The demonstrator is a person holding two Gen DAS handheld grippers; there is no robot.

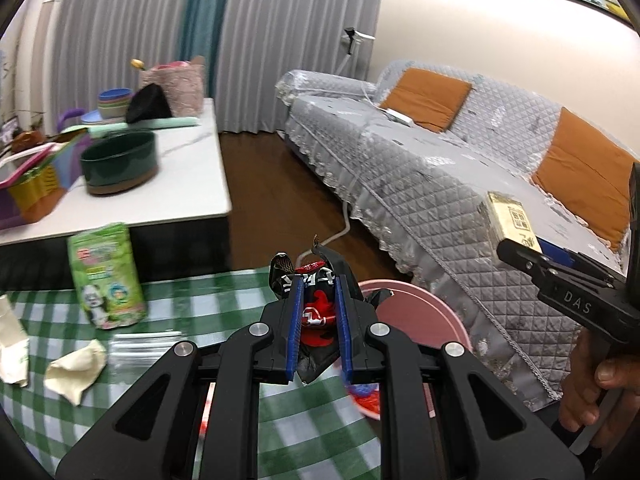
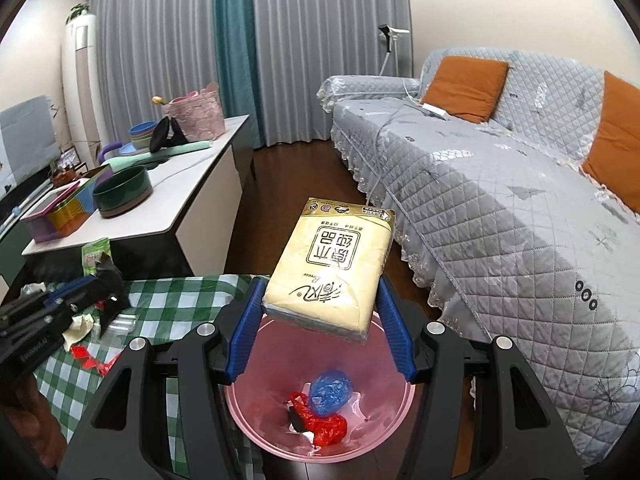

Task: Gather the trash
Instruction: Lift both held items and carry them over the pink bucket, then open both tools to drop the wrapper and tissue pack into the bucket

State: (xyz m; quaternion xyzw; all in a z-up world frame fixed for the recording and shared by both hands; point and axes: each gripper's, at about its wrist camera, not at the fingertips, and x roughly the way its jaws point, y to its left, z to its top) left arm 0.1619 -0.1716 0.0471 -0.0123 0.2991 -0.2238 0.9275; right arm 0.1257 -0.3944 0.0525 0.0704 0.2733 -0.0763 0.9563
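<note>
My left gripper (image 1: pixel 318 284) is shut on a crumpled black-and-red snack wrapper (image 1: pixel 316 312), held at the edge of the green checked table (image 1: pixel 224 300) beside the pink bin (image 1: pixel 416 312). My right gripper (image 2: pixel 320 280) is shut on a yellow tissue pack (image 2: pixel 332 272), which hangs over the open pink bin (image 2: pixel 248 412). Inside the bin lie a blue crumpled bag (image 2: pixel 331 394) and a red one (image 2: pixel 326 424). In the left wrist view the tissue pack (image 1: pixel 510 220) and the right gripper (image 1: pixel 516 254) show at the right, with a hand below.
On the checked table lie a green snack bag (image 1: pixel 106 276), crumpled beige paper (image 1: pixel 76 368), a clear plastic piece (image 1: pixel 144 350) and red scraps (image 2: pixel 90 358). A white table (image 1: pixel 188 184) with a green bowl (image 1: pixel 120 164) stands behind. A grey sofa (image 2: pixel 500 216) fills the right.
</note>
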